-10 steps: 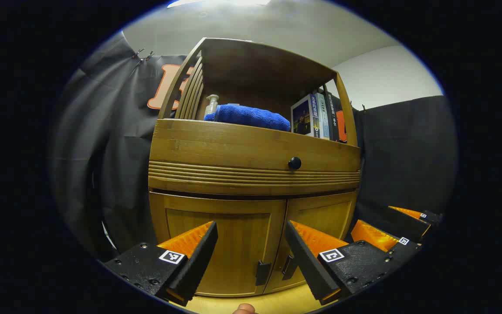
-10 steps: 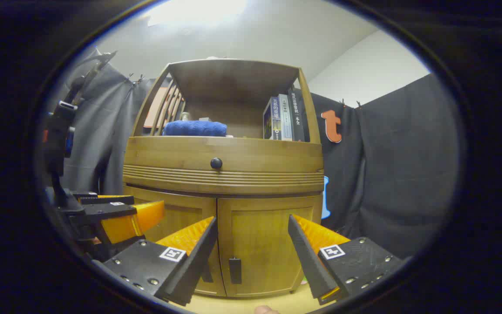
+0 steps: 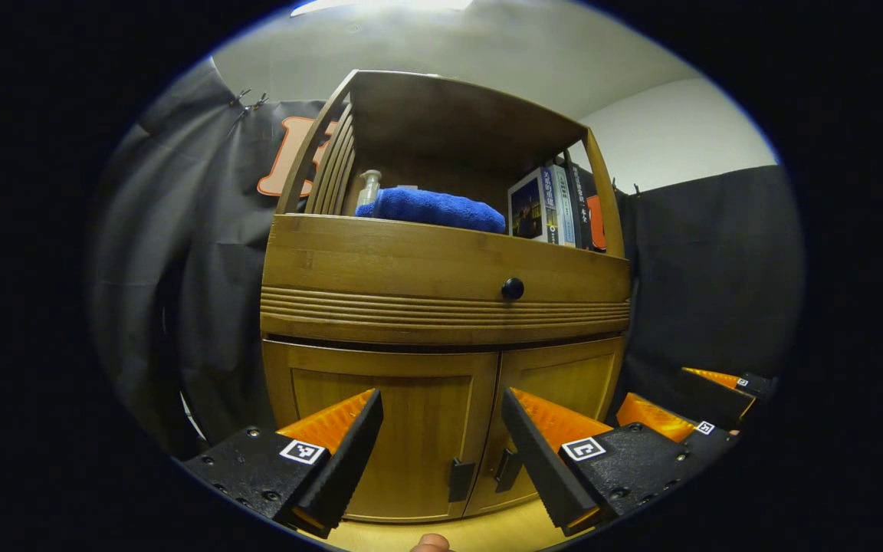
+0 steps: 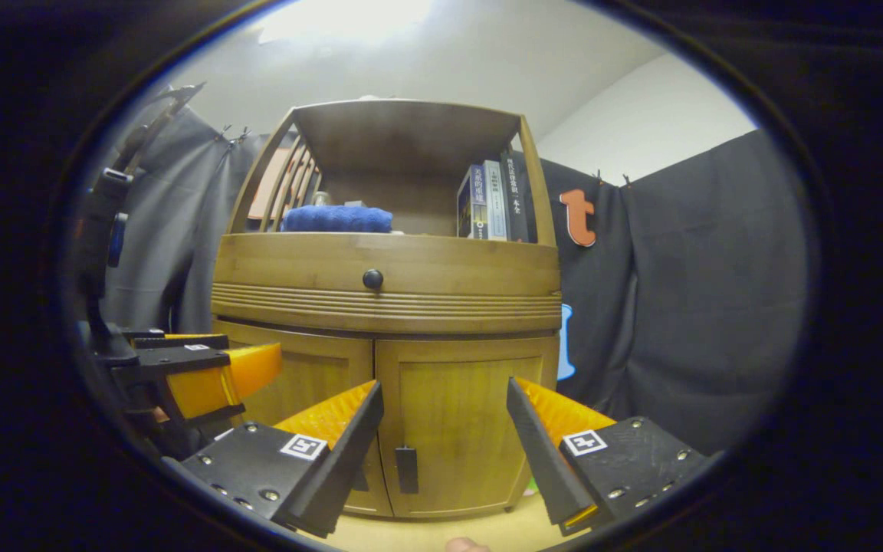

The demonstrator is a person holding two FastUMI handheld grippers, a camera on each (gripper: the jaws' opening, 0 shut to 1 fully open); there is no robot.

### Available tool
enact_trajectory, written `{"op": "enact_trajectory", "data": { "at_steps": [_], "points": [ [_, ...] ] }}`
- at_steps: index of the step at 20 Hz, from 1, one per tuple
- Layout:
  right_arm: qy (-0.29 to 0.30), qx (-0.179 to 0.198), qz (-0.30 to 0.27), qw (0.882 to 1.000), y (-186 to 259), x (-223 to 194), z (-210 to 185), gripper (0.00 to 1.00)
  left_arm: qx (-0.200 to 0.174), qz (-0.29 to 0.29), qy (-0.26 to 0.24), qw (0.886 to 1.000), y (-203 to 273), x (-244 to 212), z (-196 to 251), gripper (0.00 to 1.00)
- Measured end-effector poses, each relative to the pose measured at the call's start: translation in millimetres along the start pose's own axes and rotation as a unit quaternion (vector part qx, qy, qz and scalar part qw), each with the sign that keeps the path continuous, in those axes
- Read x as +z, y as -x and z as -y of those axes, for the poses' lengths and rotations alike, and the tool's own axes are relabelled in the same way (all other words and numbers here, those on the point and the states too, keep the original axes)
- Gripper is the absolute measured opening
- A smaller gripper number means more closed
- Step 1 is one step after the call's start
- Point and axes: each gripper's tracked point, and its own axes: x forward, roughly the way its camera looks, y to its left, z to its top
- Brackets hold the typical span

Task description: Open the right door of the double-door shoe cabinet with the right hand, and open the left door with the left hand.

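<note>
A wooden shoe cabinet [image 3: 441, 261] [image 4: 388, 284] stands ahead with both lower doors closed. In the left gripper view, the left door [image 3: 388, 429] and its dark handle [image 3: 460, 479] lie between my left gripper's [image 3: 441, 468] open fingers, a short way off. In the right gripper view, the right door [image 4: 457, 422] with its handle [image 4: 406, 469] sits between my right gripper's [image 4: 445, 460] open fingers, also apart from them. The right gripper [image 3: 687, 418] shows at the right of the left gripper view. The left gripper [image 4: 196, 376] shows at the left of the right gripper view.
A drawer with a round black knob [image 3: 513, 288] [image 4: 372, 278] runs above the doors. The open shelf on top holds a blue towel [image 3: 430, 207], a pump bottle [image 3: 369, 188] and several books [image 4: 491, 201]. The cabinet stands on a light wooden surface [image 3: 487, 529].
Both grippers have drawn slightly back or tilted, so the cabinet sits a little higher and smaller in the right gripper view. The doors stay closed and both grippers stay open.
</note>
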Motion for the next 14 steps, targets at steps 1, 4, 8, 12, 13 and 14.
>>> {"op": "enact_trajectory", "data": {
  "at_steps": [1, 4, 8, 12, 13, 14],
  "points": [
    [0.000, -0.001, -0.001, 1.000, -0.5, -1.4, 0.3, 0.96, 0.000, -0.001, 0.000, 1.000, 0.3, -0.6, -0.2, 0.96],
    [0.000, -0.002, -0.002, 1.000, -0.6, -3.2, 0.5, 0.96, 0.002, -0.002, -0.001, 1.000, -0.7, -0.6, -1.5, 0.96],
    [-0.003, 0.002, -0.004, 1.000, -2.7, -6.1, -3.6, 0.94, 0.010, -0.002, 0.001, 1.000, -0.1, -0.1, -4.2, 0.96],
    [-0.004, 0.011, -0.017, 1.000, -10.6, -21.8, -11.8, 0.96, 0.026, -0.003, -0.001, 1.000, 6.9, -2.1, -21.5, 0.96],
    [-0.006, 0.016, -0.023, 1.000, -13.4, -28.3, -15.4, 0.96, 0.032, -0.004, -0.002, 0.999, 8.3, -2.9, -27.2, 0.96],
    [-0.008, 0.021, -0.030, 0.999, -18.1, -35.9, -19.6, 0.94, 0.040, -0.004, -0.004, 0.999, 10.8, -3.8, -34.4, 0.96]
  ]
}}
